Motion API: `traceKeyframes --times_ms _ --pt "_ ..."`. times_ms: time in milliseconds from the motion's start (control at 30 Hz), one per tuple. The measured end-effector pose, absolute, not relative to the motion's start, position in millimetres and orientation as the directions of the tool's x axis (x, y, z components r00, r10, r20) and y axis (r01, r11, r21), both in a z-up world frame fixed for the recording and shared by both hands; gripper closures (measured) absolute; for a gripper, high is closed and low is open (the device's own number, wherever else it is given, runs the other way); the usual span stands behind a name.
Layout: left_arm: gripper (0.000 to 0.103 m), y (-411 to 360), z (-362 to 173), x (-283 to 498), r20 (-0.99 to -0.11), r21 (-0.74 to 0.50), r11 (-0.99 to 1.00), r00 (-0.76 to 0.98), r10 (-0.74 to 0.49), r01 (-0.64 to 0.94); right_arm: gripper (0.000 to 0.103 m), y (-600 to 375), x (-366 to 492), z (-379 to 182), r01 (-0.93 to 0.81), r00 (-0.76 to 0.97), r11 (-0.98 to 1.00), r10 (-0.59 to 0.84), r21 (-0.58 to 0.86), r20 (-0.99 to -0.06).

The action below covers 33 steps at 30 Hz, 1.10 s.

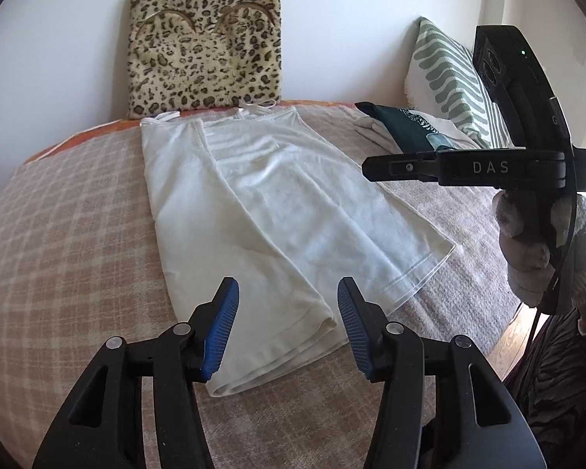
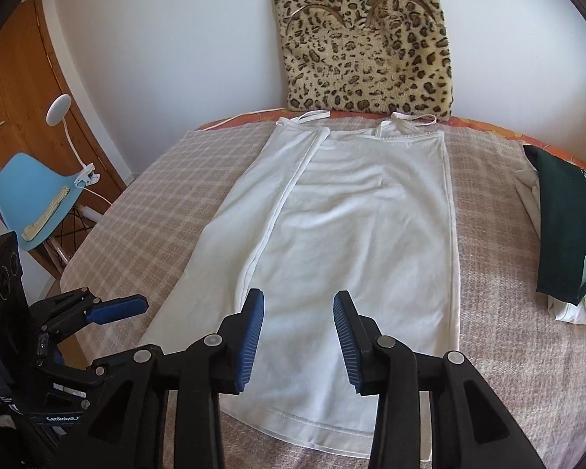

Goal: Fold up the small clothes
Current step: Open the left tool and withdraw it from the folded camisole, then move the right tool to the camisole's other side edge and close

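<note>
A white strappy top (image 1: 293, 211) lies flat on the checked bedspread (image 1: 78, 234), straps toward the wall, with its left side folded lengthwise over the middle. My left gripper (image 1: 288, 293) hovers open above the hem's near corner, nothing between its blue pads. In the right wrist view the same top (image 2: 351, 215) stretches away from my right gripper (image 2: 299, 301), which is open over the hem with nothing held. The right gripper (image 1: 375, 166) also shows side-on at the right, carried by a gloved hand (image 1: 547, 250). The left gripper (image 2: 136, 305) shows at the left edge of the bed.
A leopard-print cushion (image 2: 365, 43) leans on the wall behind the top. A green-striped pillow (image 1: 449, 86) and a pile of dark green and pale clothes (image 2: 566, 219) lie at the right. Left of the bed stand a blue chair (image 2: 39, 203) and a wooden door (image 2: 19, 78).
</note>
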<state>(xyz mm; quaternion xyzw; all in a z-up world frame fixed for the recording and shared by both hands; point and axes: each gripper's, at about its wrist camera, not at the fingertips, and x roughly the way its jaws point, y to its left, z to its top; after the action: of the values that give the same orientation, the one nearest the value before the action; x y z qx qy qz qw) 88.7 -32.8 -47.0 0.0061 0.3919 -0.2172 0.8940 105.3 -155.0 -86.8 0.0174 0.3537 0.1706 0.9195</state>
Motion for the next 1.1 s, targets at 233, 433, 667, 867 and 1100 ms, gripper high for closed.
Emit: traceKeyframes --times_ms 233,433,667,867,1100 --pt "0.051 -89 -35 86 -0.698 -0.118 0.848 0.565 -0.441 0.516 0.045 -200 101 -63 -0.203 0.79 0.967 0.255 0.155 -0.558" --pt "0.051 -138 -33 89 -0.701 -0.154 0.78 0.489 -0.519 0.607 0.045 -240 104 -57 -0.135 0.82 0.968 0.23 0.214 -0.524" --pt "0.051 -188 -42 94 -0.724 -0.131 0.737 0.444 -0.528 0.663 0.045 -278 104 -48 -0.097 0.842 0.953 0.232 0.288 -0.486" --pt "0.051 -204 -62 102 -0.774 -0.078 0.766 0.445 -0.449 0.637 0.044 -297 108 -51 -0.088 0.84 0.936 0.254 0.342 -0.479" --pt "0.054 -206 -78 111 -0.796 -0.061 0.811 0.462 -0.391 0.582 0.044 -308 128 -57 -0.084 0.829 0.917 0.281 0.391 -0.483"
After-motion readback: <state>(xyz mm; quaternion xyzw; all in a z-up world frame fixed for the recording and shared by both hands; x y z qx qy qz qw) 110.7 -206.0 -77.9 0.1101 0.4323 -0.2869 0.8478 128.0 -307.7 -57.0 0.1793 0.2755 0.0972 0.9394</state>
